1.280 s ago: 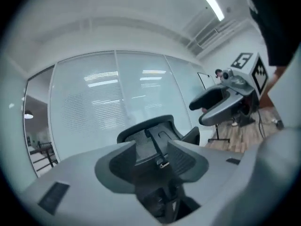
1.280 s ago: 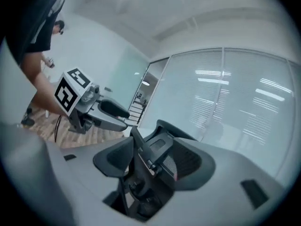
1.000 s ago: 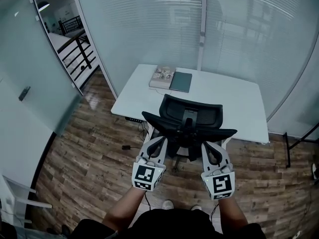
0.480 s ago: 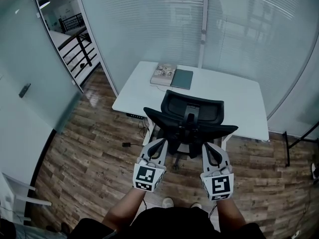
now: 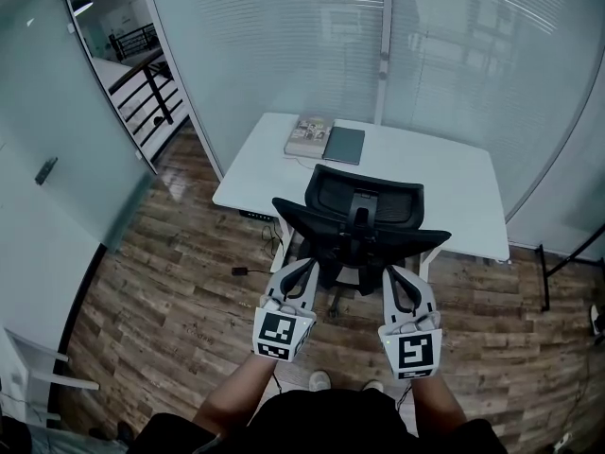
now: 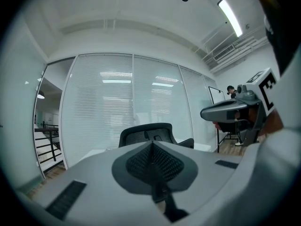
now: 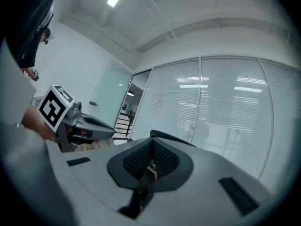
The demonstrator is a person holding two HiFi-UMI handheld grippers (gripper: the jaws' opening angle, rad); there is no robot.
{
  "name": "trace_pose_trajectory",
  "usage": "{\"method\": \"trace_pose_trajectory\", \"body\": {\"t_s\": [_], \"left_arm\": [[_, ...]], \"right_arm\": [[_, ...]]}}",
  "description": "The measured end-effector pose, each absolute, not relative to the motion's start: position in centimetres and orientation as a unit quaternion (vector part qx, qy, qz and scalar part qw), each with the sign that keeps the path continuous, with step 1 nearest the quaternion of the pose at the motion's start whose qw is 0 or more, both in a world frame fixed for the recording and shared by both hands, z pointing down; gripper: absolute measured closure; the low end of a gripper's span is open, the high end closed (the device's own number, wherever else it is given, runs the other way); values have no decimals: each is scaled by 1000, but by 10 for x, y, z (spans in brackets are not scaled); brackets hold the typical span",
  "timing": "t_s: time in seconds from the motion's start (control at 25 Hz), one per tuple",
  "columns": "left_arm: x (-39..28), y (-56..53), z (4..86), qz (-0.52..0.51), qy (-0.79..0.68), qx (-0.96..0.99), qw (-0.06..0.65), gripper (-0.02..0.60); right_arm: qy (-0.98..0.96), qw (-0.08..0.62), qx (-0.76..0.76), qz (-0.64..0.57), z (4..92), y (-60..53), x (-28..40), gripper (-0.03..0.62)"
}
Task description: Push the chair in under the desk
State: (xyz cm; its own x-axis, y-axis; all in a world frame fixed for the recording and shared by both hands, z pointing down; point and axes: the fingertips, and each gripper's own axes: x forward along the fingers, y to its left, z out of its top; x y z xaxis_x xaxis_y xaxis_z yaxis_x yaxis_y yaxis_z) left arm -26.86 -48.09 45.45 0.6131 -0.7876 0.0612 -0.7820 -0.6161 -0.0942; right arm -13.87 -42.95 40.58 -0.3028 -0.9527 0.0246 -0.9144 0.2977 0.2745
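A black mesh office chair (image 5: pixel 364 218) stands at the front edge of the white desk (image 5: pixel 454 192), its seat partly under the top and its back toward me. My left gripper (image 5: pixel 304 266) is shut, its tips at the lower left of the backrest. My right gripper (image 5: pixel 393 274) is shut at the lower right. Whether the tips touch the chair is hard to tell. In the left gripper view the shut left gripper (image 6: pixel 153 147) points at the chair's headrest (image 6: pixel 146 134). In the right gripper view the chair's top edge (image 7: pixel 171 138) shows just past the shut right gripper (image 7: pixel 153 149).
A book (image 5: pixel 309 135) and a dark notebook (image 5: pixel 344 146) lie at the desk's far edge. Frosted glass walls with blinds close in behind the desk. A cable and plug (image 5: pixel 241 274) lie on the wooden floor at left. A black frame (image 5: pixel 558 272) stands at right.
The chair has slid a little further in toward the desk, and both shut grippers have followed it forward.
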Motion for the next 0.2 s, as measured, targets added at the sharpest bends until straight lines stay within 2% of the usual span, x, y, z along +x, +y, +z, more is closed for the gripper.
{"method": "trace_pose_trajectory", "body": {"t_s": [0.2], "left_arm": [[-267,-478,458,-59,429,-901,29,566]], "right_arm": [[-800,83,582,-116,396,-427,-142,592]]}}
